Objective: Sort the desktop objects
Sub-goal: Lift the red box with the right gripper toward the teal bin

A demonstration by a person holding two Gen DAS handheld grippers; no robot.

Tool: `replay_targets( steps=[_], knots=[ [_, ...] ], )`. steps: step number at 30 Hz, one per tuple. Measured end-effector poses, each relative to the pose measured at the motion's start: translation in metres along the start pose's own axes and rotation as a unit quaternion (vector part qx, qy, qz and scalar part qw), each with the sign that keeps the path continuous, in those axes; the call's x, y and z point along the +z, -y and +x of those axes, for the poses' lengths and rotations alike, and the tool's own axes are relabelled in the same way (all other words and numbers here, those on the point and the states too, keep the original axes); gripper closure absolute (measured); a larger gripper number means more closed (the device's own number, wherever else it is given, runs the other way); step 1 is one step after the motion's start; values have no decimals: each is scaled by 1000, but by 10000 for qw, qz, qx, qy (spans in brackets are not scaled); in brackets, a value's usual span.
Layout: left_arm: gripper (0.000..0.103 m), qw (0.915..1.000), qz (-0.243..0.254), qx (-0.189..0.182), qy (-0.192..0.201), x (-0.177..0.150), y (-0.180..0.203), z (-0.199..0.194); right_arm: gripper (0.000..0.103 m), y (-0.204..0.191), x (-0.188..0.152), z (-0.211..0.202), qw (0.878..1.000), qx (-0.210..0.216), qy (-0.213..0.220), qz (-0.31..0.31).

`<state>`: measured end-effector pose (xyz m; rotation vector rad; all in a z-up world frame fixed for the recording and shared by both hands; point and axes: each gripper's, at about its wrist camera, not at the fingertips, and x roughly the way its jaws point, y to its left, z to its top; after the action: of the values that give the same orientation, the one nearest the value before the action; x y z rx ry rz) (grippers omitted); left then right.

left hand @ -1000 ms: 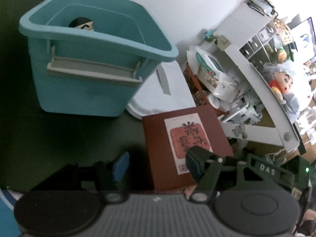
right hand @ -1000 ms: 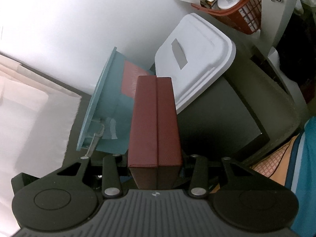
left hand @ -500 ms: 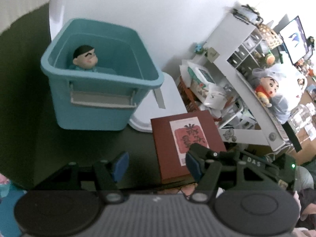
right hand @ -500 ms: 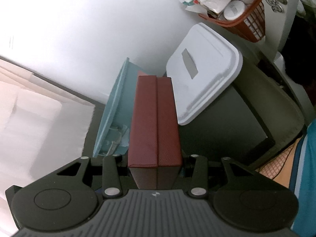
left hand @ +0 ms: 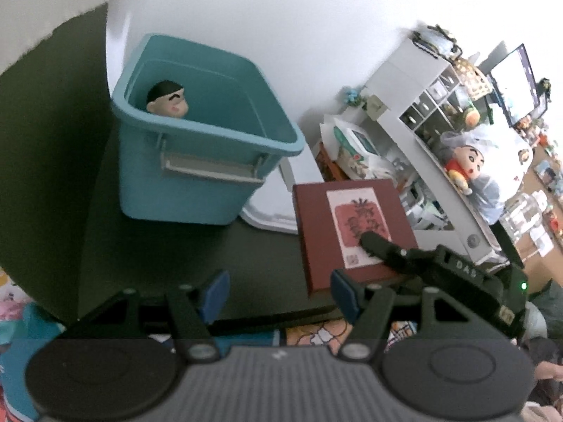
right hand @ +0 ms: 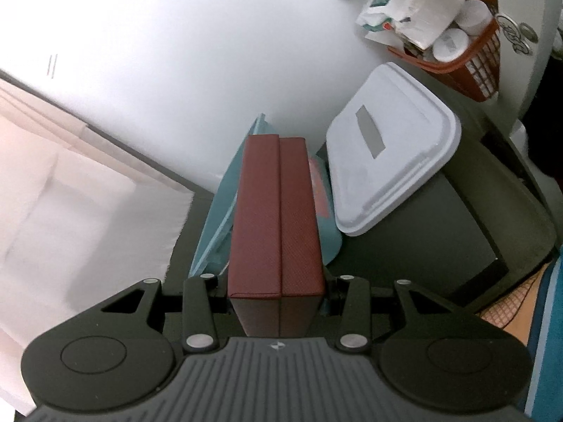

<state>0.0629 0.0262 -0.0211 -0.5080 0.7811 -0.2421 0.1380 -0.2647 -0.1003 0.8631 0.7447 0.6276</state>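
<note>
While the red box (right hand: 278,218) is pinched edge-on by the right gripper (right hand: 278,292) above the desk (left hand: 246,256) front edge | left gripper (left hand: 278,290) fingers spread, empty | risk: teal bin (left hand: 197,140) rim could be clipped, box twisted loose.

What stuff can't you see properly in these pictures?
- Doll in the teal bin, left wrist view: only its head shows; the bin's wall hides its body.
- Teal bin, right wrist view: the red box covers most of it.
- Red box's label, left wrist view: print too small to read.
</note>
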Motion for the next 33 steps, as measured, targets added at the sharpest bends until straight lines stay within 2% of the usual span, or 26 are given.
replay_targets(
  steps=[8,12,22,33],
  knots=[
    [36,9998,-24,-143,101,-8,-12,-7,59,-18,-1,1,9988,-106,143,-466],
    [36,9996,-48,-203,189,-7,-17,-13,59,-26,0,-3,9976,-1,253,-638],
    [36,9997,11,-89,216,-11,-21,-17,59,-42,-3,-10,9937,214,492,-988],
    [36,9994,95,88,327,-11,-18,-22,59,-74,5,-12,9840,365,889,-1499]
  ],
)
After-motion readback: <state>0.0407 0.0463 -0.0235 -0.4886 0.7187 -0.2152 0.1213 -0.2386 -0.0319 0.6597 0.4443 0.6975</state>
